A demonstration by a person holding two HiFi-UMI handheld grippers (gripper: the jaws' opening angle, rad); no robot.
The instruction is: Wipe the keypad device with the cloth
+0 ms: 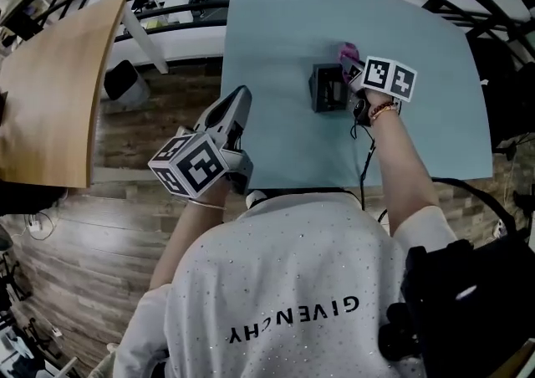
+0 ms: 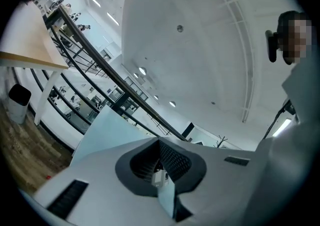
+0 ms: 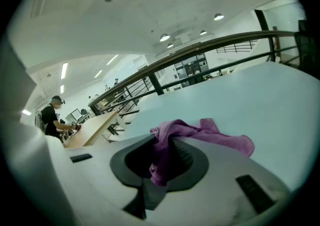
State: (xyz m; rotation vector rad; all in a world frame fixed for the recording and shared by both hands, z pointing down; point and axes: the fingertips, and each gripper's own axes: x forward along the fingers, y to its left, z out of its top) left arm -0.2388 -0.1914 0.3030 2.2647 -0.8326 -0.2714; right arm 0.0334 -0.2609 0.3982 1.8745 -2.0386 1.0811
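The dark keypad device (image 1: pixel 328 88) lies in the middle of the light blue table (image 1: pixel 276 25). My right gripper (image 1: pixel 351 67) hovers at its right far corner, shut on a pink cloth (image 1: pixel 348 53). In the right gripper view the cloth (image 3: pixel 200 135) bunches out of the closed jaws (image 3: pixel 162 157) and drapes to the right; the device is hidden there. My left gripper (image 1: pixel 241 99) hangs over the table's left front edge, away from the device. Its jaws (image 2: pixel 162 170) are shut with nothing in them, and they point up at the ceiling.
A wooden table (image 1: pixel 50 92) stands to the left, with a black bin (image 1: pixel 121 79) on the wood floor between the tables. A black cable (image 1: pixel 365 167) runs from my right hand across the table's front edge. A person (image 3: pixel 52 117) works at a far desk.
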